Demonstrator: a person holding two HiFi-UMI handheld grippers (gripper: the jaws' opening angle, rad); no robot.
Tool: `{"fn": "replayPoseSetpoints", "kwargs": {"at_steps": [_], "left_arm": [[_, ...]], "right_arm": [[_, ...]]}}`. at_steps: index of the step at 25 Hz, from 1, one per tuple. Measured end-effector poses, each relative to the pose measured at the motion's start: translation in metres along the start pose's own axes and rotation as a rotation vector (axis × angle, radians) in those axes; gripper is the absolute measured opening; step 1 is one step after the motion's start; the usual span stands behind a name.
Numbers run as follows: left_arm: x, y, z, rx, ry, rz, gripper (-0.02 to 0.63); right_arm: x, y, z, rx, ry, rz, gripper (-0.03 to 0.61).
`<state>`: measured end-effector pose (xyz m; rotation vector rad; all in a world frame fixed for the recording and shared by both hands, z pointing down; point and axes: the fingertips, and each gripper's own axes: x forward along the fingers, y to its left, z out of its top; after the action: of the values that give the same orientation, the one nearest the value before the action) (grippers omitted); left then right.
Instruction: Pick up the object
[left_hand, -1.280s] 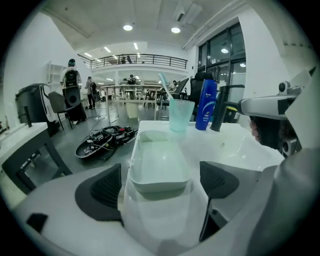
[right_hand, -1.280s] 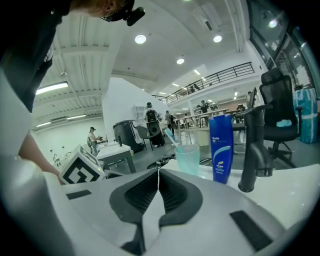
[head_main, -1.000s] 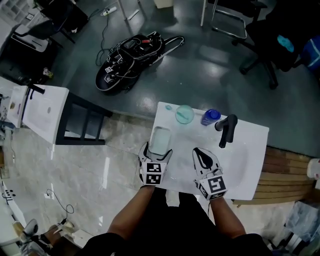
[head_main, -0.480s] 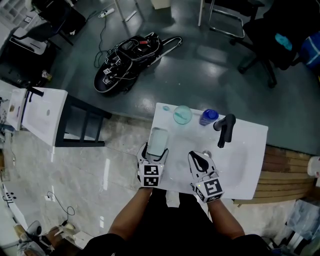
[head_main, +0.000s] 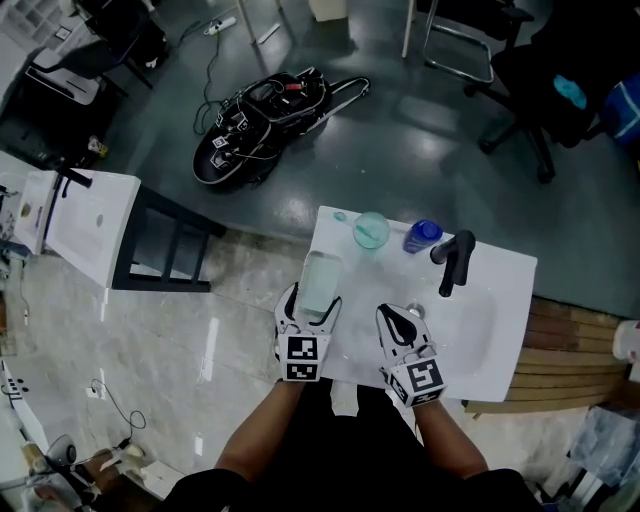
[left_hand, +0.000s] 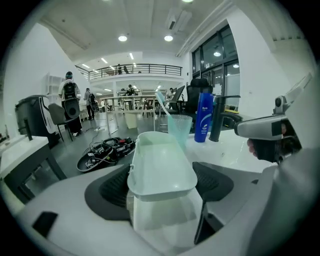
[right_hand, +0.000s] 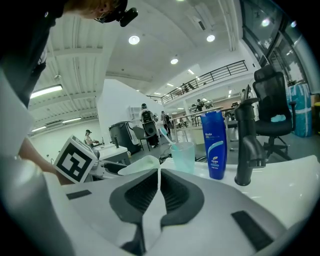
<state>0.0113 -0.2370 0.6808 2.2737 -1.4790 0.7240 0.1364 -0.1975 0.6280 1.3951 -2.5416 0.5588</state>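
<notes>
A pale green soap dish (head_main: 320, 278) lies at the left end of a white washbasin top (head_main: 500, 300). My left gripper (head_main: 312, 300) has a jaw on each long side of the dish, with the pads pressing on it. In the left gripper view the dish (left_hand: 161, 165) fills the gap of the left gripper (left_hand: 162, 174). My right gripper (head_main: 402, 320) hovers over the basin to the right of the dish, shut and empty. In the right gripper view the right gripper (right_hand: 159, 176) has its pads together, with the dish (right_hand: 139, 165) just behind them to the left.
A green cup with a toothbrush (head_main: 370, 229), a blue bottle (head_main: 422, 235) and a black faucet (head_main: 452, 258) stand along the basin's far edge. A black bag with cables (head_main: 262, 120) lies on the floor beyond. A second white basin on a black stand (head_main: 85, 220) is at the left.
The left gripper's jaws have narrowed onto the soap dish. The right gripper has drifted slightly left and toward me.
</notes>
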Motion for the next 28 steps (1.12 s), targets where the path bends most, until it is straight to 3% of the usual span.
{"fn": "replayPoseSetpoints", "kwargs": {"at_steps": [21, 28], "left_arm": [[-0.056, -0.004, 0.109, 0.028, -0.226, -0.058, 0.41], [-0.079, -0.001, 0.144, 0.05, -0.32, -0.07, 0.41]], "right_arm": [[-0.018, 0.004, 0.077, -0.12, -0.122, -0.067, 0.018], [-0.026, 0.009, 0.114, -0.187, -0.209, -0.086, 0.018]]}}
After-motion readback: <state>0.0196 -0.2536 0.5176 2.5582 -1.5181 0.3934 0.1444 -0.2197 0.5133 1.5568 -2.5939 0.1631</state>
